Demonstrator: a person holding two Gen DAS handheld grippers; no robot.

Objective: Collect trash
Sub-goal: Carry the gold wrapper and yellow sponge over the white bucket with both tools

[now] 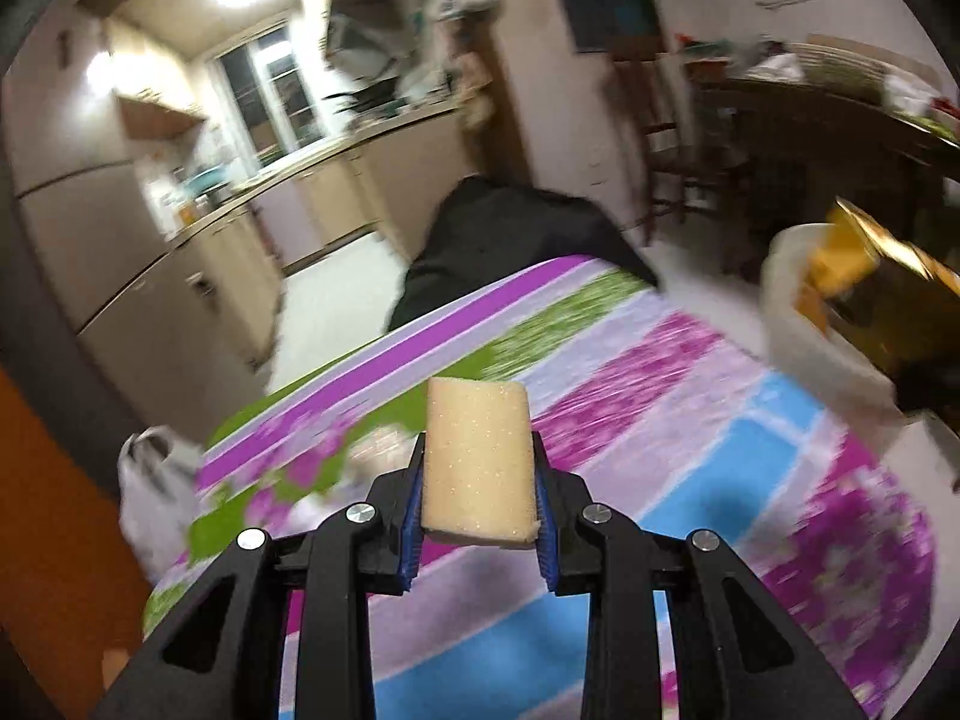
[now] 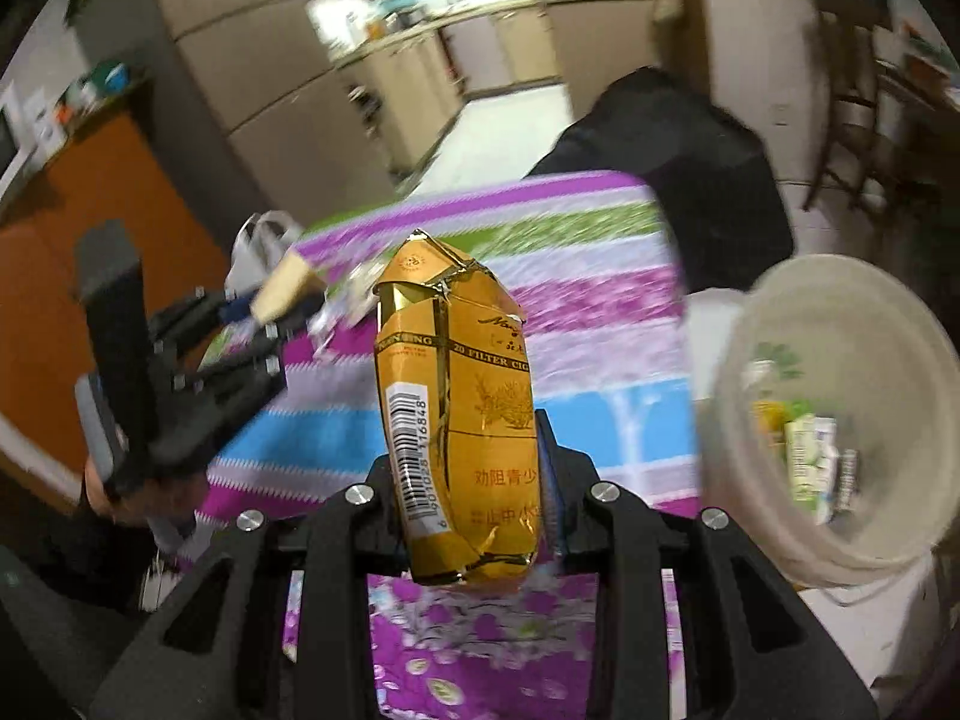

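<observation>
— Striped cloth in purple, green and blue covers the table (image 1: 690, 420), with kitchen cabinets blurred at the upper left of both frames. What is each tool gripping?

— At the bottom centre of the left wrist view, the left gripper (image 1: 478, 480) has its jaws drawn close on a pale sponge block (image 1: 477, 462), pads pressing its two sides. In the right wrist view the right gripper (image 2: 474, 480) pinches a crumpled gold cigarette pack (image 2: 459, 414), upright, barcode on its left face.

— Does one view give more than the other?

— Yes — the right wrist view shows the left gripper (image 2: 264, 324) at centre left, sponge block (image 2: 282, 291) in its tips, and looks into the white bin (image 2: 780, 516) at the right edge. The left wrist view catches only the bin's rim (image 1: 804, 324) at the right, half hidden by the gold pack (image 1: 882, 288).

— And inside the bin?

— A few small cartons with green print and a dark item, too blurred to name. A white plastic bag (image 1: 156, 498) sits by the table's left edge.
</observation>
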